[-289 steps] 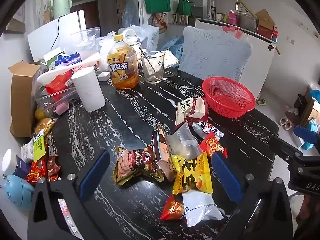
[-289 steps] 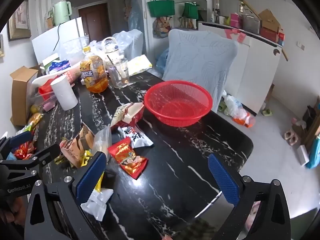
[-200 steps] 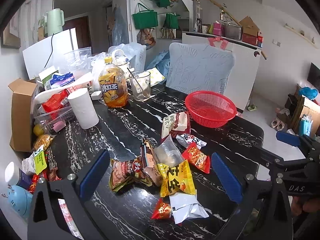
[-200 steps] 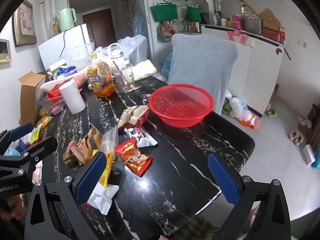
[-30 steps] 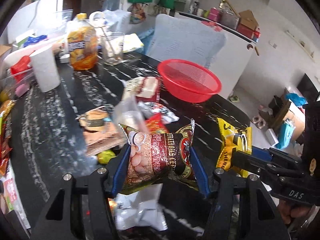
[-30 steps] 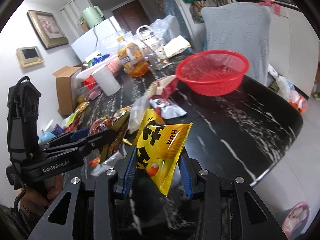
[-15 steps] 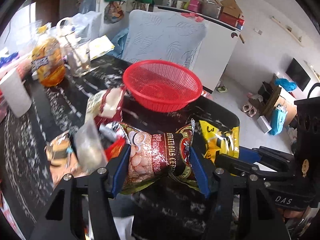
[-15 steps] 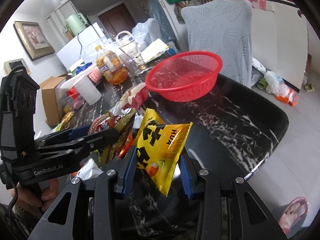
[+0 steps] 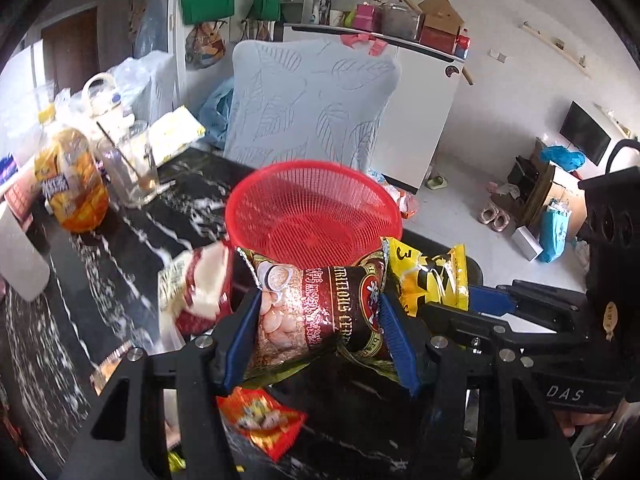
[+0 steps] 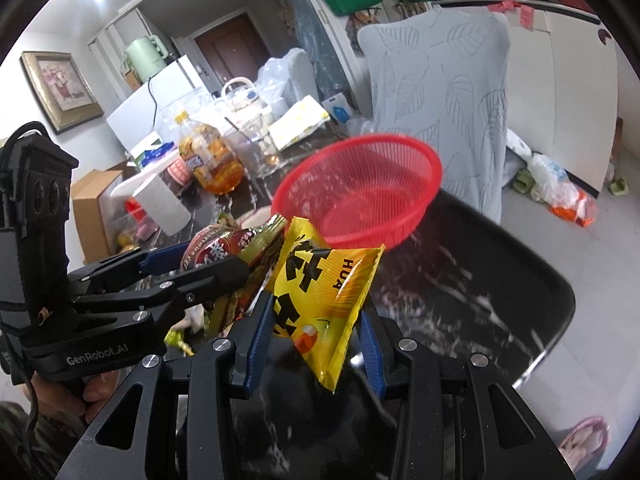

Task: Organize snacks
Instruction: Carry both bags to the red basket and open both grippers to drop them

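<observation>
Red basket [image 9: 260,216] empty; both grippers clamp snack packets.

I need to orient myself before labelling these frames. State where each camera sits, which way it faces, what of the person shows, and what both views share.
Left wrist: sits on the left gripper, looking forward and down past the brown snack bag it clamps toward the red basket; the right gripper and fingers beneath it show at right.
Right wrist: sits on the right gripper, looking past its clamped yellow snack bag at the basket; the left gripper and a hand show at left.
Shared: both bags, basket, black marble table, pale chair, orange drink bottle.
</observation>
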Motion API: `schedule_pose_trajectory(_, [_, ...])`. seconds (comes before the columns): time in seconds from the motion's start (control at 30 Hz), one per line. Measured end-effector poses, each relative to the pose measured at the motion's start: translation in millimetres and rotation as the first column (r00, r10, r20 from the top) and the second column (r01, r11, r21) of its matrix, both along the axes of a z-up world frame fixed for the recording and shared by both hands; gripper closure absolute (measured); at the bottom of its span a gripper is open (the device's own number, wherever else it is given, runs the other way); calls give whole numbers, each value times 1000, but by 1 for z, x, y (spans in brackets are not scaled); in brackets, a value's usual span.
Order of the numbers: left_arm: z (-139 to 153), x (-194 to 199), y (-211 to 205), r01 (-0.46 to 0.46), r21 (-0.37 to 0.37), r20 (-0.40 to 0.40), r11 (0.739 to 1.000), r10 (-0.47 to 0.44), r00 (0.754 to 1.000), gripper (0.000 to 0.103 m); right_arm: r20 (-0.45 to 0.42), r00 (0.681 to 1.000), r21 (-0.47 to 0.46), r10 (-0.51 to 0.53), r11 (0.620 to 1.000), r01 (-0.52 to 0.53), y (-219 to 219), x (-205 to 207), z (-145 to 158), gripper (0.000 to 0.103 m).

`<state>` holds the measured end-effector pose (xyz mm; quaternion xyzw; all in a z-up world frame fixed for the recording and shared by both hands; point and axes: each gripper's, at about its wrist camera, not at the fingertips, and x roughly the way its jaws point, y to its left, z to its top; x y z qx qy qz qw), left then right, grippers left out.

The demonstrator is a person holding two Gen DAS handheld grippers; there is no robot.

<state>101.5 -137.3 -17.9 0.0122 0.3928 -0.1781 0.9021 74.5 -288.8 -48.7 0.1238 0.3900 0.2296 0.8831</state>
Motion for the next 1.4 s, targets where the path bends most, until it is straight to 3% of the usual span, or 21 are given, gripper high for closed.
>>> schedule_pose_trajectory(0.23, [21,24,-3,-8,17,59,1000,7,998,45,52,999,-10,-2,1000,2,-2,25,16,63])
schedule_pose_trajectory(0.57, [33,68,-11,-4,15,65,1000,3,998,45,115,993,-50,-18,998,24,-10,63,36,63])
schedule_pose_trajectory(1.0, [25,123,-24,-15,74,86,997,8,996,45,118,992,-122,-32,991,46,-12,120,32,63])
schedule_pose_trajectory(1.27, [5,152,-27,-27,84,51,996,22,998,45,75,997,-144,-35,989,46,-8,145,13,61])
schedule_pose_trajectory(1.4, [-5,161,-29,-49,126,19,991,47,999,44,54,998,-155,-42,987,50,-8,151,6,61])
